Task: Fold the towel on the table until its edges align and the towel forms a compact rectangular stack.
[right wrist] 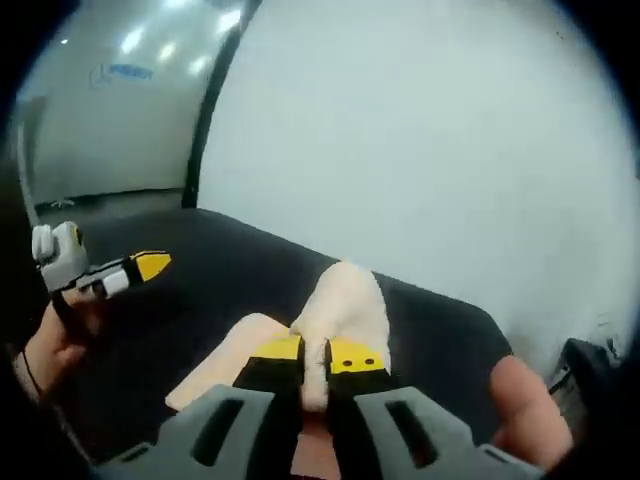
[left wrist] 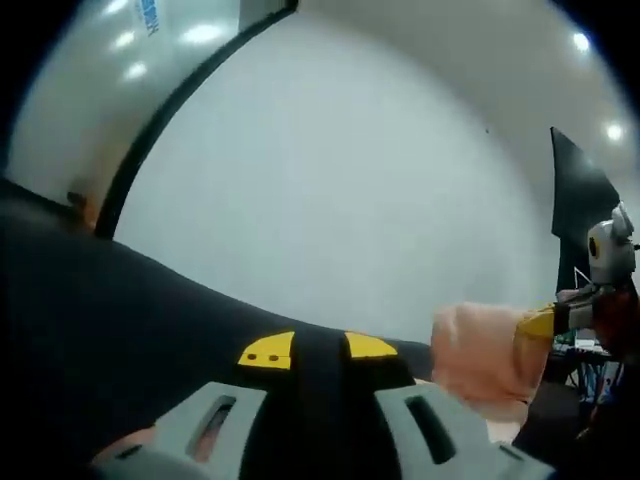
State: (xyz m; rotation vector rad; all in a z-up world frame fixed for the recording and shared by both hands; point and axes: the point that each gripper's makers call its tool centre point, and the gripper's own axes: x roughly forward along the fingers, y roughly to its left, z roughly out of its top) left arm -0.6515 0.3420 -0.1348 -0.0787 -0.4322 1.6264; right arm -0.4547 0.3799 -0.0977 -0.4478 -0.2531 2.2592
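The peach towel (right wrist: 345, 300) lies on a dark table (right wrist: 200, 300). One part is flat (right wrist: 225, 365) and one fold is lifted. My right gripper (right wrist: 317, 352) is shut on that lifted fold, and cloth shows between its yellow tips. In the left gripper view the right gripper (left wrist: 535, 322) comes in from the right with the bunched towel (left wrist: 480, 350) in it. My left gripper (left wrist: 318, 350) is low over the table, its yellow tips together with nothing between them. In the right gripper view the left gripper (right wrist: 150, 265) hovers to the left of the towel, held by a hand (right wrist: 60, 335).
A white wall (right wrist: 420, 150) rises behind the table's far edge. A dark vertical post (right wrist: 205, 110) stands beside it. Dark equipment (left wrist: 585, 210) stands at the right in the left gripper view. A hand (right wrist: 520, 400) shows at the lower right.
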